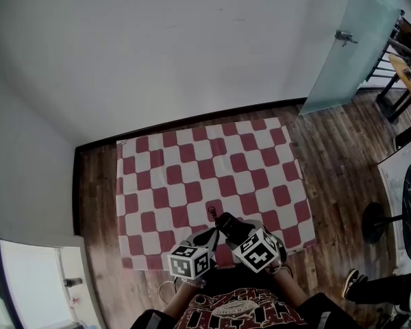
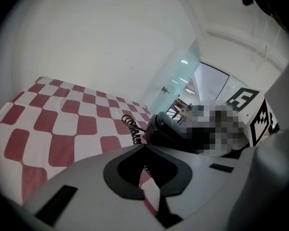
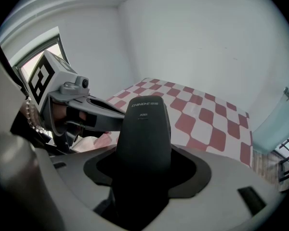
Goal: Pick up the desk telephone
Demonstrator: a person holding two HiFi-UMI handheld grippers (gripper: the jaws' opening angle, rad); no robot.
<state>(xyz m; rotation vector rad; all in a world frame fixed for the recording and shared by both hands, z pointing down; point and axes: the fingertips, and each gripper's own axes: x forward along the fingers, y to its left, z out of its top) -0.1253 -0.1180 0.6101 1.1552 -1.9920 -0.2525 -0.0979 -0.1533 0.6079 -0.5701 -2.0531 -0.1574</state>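
Black hard plastic, the desk telephone looks light and stiff but a bit slippery. I think the best place to hold it is round its thick middle, not by the curly cord, which looks soft and stretchy. It sits right between the jaws of the right gripper, which squeeze it from both sides, and its top end pokes out past them. It is over the near edge of the red and white mat. The left gripper is just beside it, jaws almost together, with only a thin slit between them
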